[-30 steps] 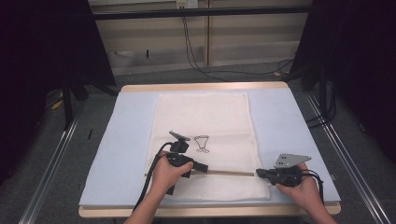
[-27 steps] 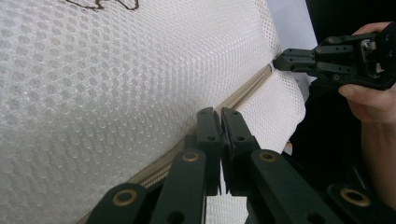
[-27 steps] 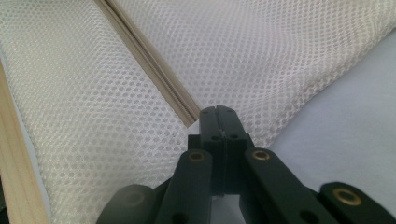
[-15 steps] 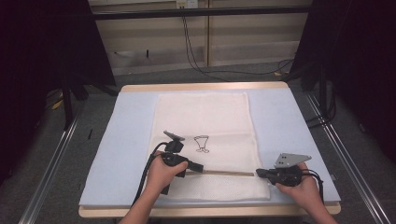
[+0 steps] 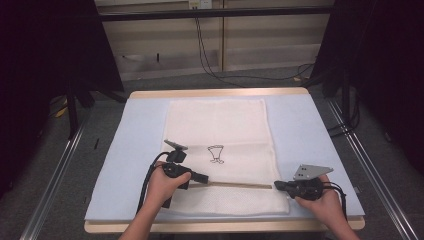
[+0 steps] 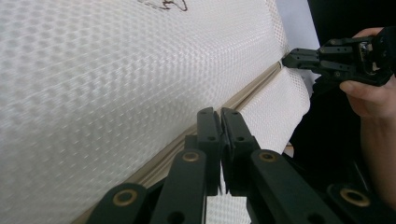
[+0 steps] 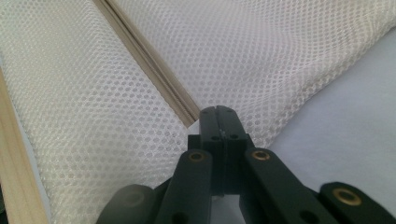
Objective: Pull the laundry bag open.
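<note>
A white mesh cloth (image 5: 217, 125) with a small black drawing (image 5: 216, 154) lies spread on the blue mat (image 5: 300, 130). Near its front edge, a beige hem strip (image 5: 232, 184) runs straight between my two grippers. My left gripper (image 5: 202, 176) is shut on the cloth at the strip's left end; in the left gripper view its jaws (image 6: 220, 114) meet with mesh pinched between them beside the hem (image 6: 243, 93). My right gripper (image 5: 276, 185) is shut on the cloth's right corner, its jaws (image 7: 218, 112) closed at the end of the strip (image 7: 154, 70). The right gripper (image 6: 292, 58) also appears far off in the left gripper view.
The mat covers a wooden table (image 5: 220, 92) whose front edge (image 7: 11, 163) runs just behind my hands. Metal rails (image 5: 55, 175) flank the table, and cables (image 5: 210, 55) hang at the back. Bare mat lies to the left and right of the cloth.
My left hand has slid a little to the left with the cloth in its gripper. The right hand has stayed where it was.
</note>
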Demonstrator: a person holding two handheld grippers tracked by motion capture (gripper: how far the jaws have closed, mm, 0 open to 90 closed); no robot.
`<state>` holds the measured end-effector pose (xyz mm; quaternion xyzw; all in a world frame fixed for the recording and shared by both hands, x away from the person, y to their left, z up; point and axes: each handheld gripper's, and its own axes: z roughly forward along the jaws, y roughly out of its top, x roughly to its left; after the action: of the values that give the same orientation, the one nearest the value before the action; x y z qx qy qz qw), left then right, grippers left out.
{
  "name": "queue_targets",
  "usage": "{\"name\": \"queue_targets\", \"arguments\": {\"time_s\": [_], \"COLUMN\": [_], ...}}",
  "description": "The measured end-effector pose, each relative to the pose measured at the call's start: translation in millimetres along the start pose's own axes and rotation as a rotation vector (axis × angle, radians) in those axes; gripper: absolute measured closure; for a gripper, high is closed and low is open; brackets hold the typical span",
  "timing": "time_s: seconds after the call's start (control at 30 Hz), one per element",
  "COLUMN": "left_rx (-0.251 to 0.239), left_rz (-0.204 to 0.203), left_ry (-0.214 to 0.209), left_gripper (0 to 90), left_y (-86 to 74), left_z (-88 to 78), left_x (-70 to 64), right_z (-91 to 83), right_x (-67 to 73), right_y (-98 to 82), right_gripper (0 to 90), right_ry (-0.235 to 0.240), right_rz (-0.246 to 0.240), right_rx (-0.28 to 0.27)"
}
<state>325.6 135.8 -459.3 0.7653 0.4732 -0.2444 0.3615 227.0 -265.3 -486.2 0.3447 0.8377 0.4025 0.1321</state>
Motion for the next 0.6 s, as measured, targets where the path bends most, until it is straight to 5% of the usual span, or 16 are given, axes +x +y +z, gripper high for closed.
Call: {"name": "queue_targets", "arguments": {"time_s": [0.6], "left_rx": [-0.037], "left_rz": [-0.031], "left_ry": [0.030], "left_gripper": [87.2], "left_y": [-12.4], "left_z": [-29.8], "left_x": [18.7], "right_z": [-0.2], "right_x": [-1.0], "right_y": [0.1], "right_gripper": [90.0], "right_ry": [0.004], "right_rz": [-0.001], "right_rx": [0.003]}}
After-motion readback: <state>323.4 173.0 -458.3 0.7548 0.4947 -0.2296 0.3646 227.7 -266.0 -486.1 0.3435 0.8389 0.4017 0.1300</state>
